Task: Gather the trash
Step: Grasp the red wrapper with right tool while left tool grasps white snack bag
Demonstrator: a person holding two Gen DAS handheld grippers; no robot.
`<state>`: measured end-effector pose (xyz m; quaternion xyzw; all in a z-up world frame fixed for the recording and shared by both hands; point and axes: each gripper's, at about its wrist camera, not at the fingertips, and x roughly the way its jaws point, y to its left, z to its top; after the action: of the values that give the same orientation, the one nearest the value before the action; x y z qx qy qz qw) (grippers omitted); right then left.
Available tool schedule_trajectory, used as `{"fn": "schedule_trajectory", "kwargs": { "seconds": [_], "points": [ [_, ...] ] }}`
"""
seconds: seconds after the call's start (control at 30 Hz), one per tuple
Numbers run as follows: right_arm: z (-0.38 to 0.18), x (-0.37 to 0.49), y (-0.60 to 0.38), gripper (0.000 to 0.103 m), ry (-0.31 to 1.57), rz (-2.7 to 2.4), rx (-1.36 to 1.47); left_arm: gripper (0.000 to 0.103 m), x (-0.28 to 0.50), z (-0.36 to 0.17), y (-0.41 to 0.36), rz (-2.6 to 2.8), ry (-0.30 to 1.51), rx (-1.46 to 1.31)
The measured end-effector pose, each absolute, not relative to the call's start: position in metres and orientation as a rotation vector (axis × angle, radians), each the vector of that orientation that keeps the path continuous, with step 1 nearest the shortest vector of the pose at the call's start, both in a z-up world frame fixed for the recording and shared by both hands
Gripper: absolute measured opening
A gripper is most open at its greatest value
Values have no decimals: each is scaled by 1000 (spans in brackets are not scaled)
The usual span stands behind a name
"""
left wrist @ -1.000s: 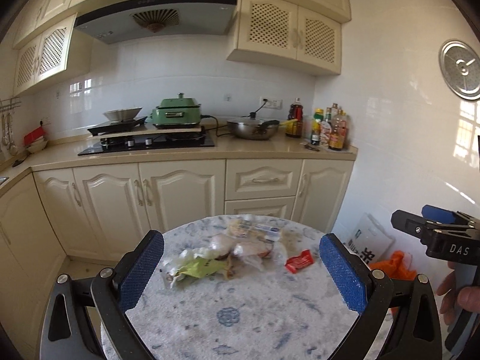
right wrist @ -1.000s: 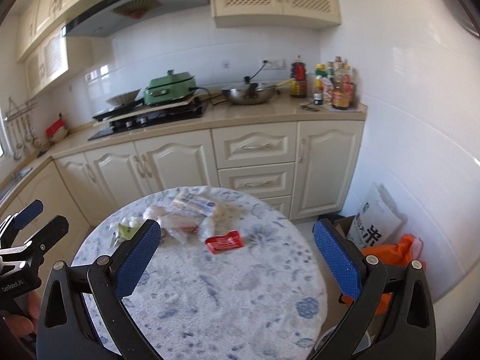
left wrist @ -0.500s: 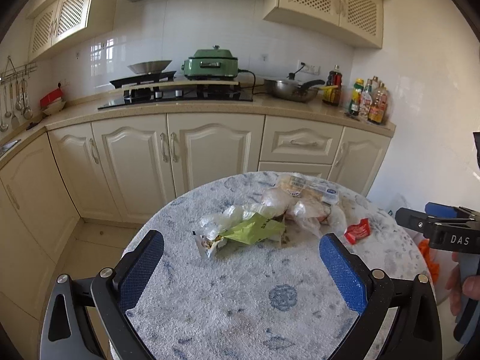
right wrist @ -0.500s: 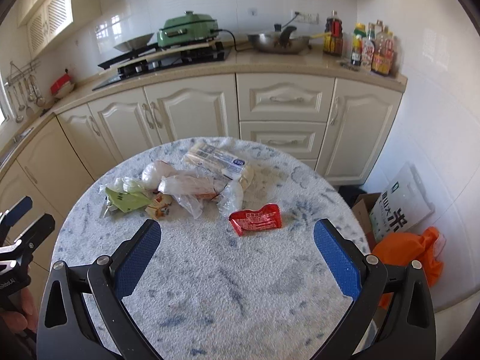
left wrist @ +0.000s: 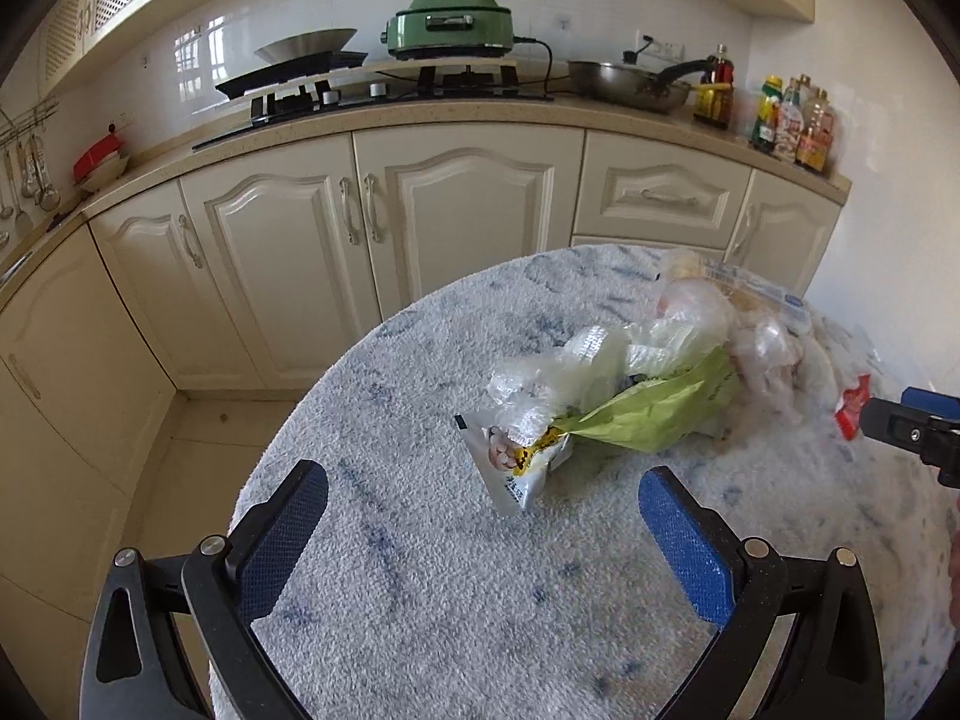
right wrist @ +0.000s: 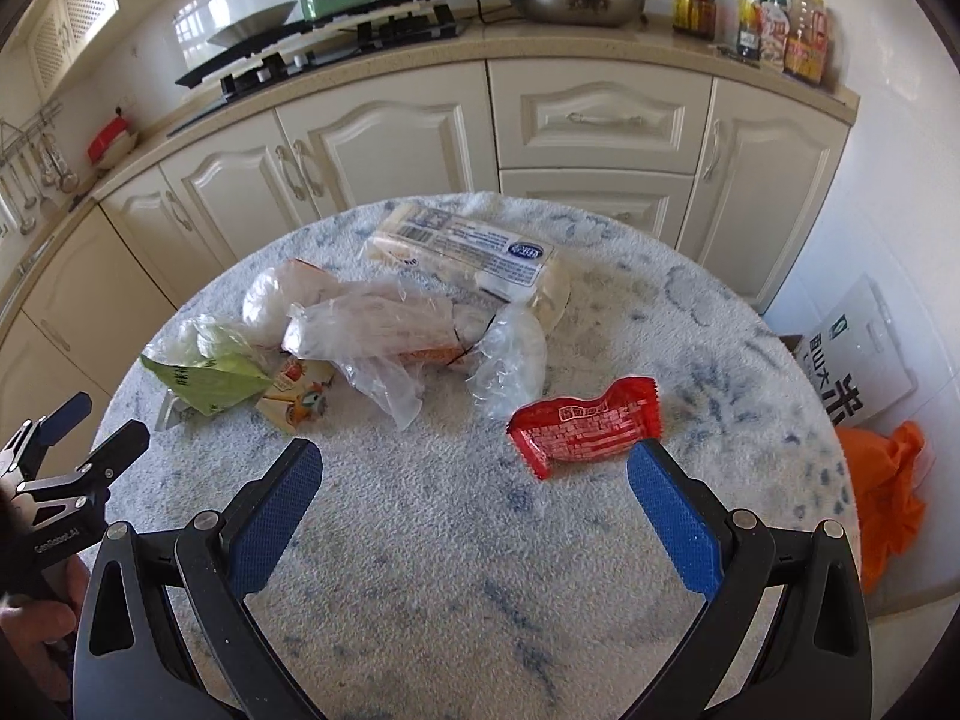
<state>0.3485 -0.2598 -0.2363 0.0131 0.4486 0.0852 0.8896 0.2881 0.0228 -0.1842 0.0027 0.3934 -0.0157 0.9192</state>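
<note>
Two tools are held over a round table (right wrist: 456, 576) w/ a pale blue-mottled fuzzy cover, both w/ jaws spread wide apart and nothing gripped. Left tool (left wrist: 483, 531) is seen low over the table's near-left part; a silver snack packet (left wrist: 516, 465) lies just ahead of it, between the blue pads (left wrist: 282, 546) in line of sight but not touched. A green wrapper (left wrist: 648, 414) rests against that packet, w/ crumpled clear plastic (left wrist: 576, 369) on top and behind. Right tool (right wrist: 474, 531) is seen over the near-right part; a red wrapper (right wrist: 585, 435) lies flat just ahead of its right pad (right wrist: 672, 528), apart from it. Further back, clear plastic bags (right wrist: 384, 330) are heaped mid-table, and a white labelled package (right wrist: 462, 252) lies at the far side. An orange-printed packet (right wrist: 297, 396) sits beside the green wrapper. All trash is on the table, none lifted. Off to the right, an orange bag (right wrist: 882, 498) and a white sack (right wrist: 858, 360) are seen on the floor.
</note>
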Motion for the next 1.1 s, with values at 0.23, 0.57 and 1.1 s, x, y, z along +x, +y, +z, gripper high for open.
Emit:
{"fn": "schedule_trajectory", "kwargs": {
  "seconds": [0.23, 0.57, 1.1],
  "points": [
    [-255, 370, -268, 98, 964, 108, 4, 71, 361, -215, 31, -93, 903, -31],
    [-275, 376, -268, 54, 974, 107, -84, 32, 384, -214, 37, -147, 885, -78],
    [-271, 313, -302, 31, 989, 154, 5, 24, 320, -217, 44, -166, 893, -132]
  ]
}}
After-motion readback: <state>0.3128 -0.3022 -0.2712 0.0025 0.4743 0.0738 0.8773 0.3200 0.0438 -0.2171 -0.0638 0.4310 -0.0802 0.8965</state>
